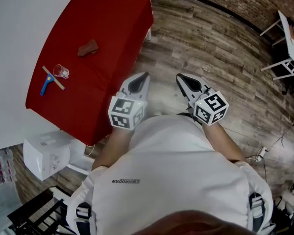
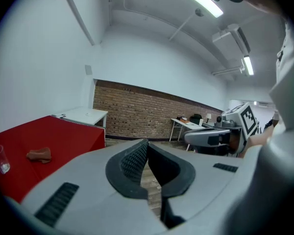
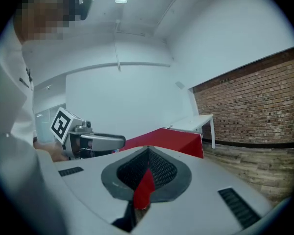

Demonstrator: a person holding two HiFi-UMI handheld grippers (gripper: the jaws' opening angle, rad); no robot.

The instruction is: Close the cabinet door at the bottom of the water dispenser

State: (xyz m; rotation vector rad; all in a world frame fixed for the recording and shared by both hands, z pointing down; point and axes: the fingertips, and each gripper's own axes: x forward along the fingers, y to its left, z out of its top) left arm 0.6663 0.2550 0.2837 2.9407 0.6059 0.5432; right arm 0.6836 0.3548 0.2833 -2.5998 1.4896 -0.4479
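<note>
Your left gripper (image 2: 146, 146) has its jaws closed tip to tip, nothing between them. Your right gripper (image 3: 148, 153) is likewise closed and empty; the red behind its pads is the table beyond.

In the head view both point toward twelve o'clock, side by side and apart, over the wooden floor (image 1: 210, 48).

The red table (image 1: 112, 38) stands at ten o'clock of them, bearing a brown object (image 1: 88, 47), a clear cup (image 1: 61, 71) and a blue-handled tool (image 1: 48, 83).

A white boxy unit (image 1: 44, 155), possibly the dispenser, stands at eight o'clock beside the table's near corner. Its lower front is hidden in every view.
</note>
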